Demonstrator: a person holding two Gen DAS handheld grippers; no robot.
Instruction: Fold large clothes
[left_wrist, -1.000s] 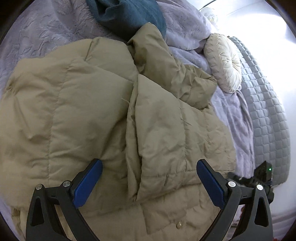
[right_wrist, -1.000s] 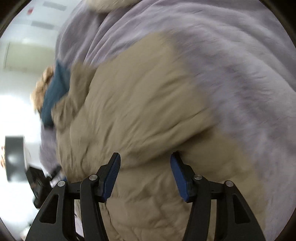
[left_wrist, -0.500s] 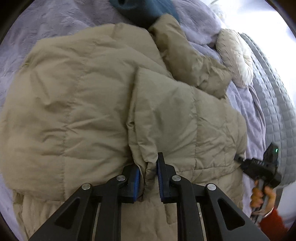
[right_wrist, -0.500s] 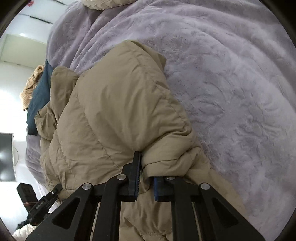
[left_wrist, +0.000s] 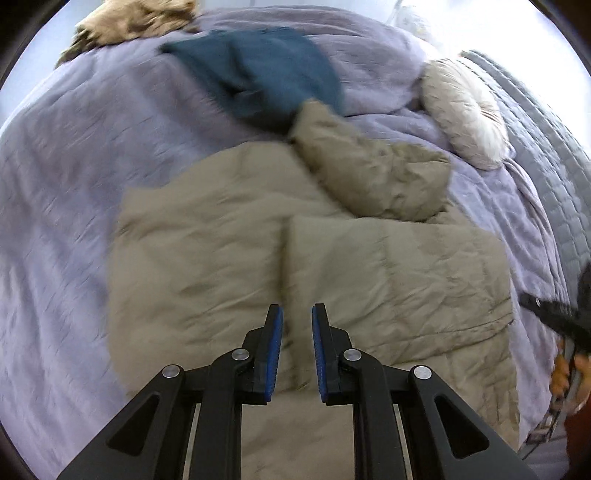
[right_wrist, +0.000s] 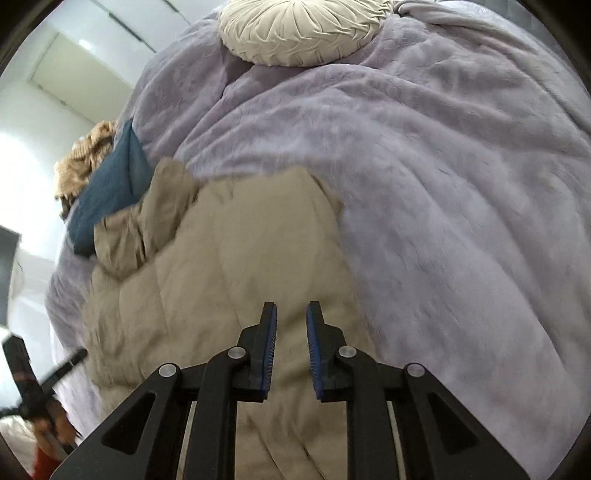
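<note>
Bed (left_wrist: 74, 206), lilac blanket: khaki coat (left_wrist: 207, 266) spread. Left gripper (left_wrist: 297, 354), wide a second ago, and right gripper (right_wrist: 289, 350) now pinch its hem; fold starting.

Khaki quilted jacket (left_wrist: 207, 251). Lavender textured blanket (right_wrist: 443, 184). Teal garment (left_wrist: 266, 81). Cream pleated round cushion (right_wrist: 299, 29). Grey quilted bedspread (left_wrist: 554, 155). Grippers black, blue pads (left_wrist: 274, 354).

lavender blanket (left_wrist: 74, 184), round cream cushion (right_wrist: 299, 29)
</note>
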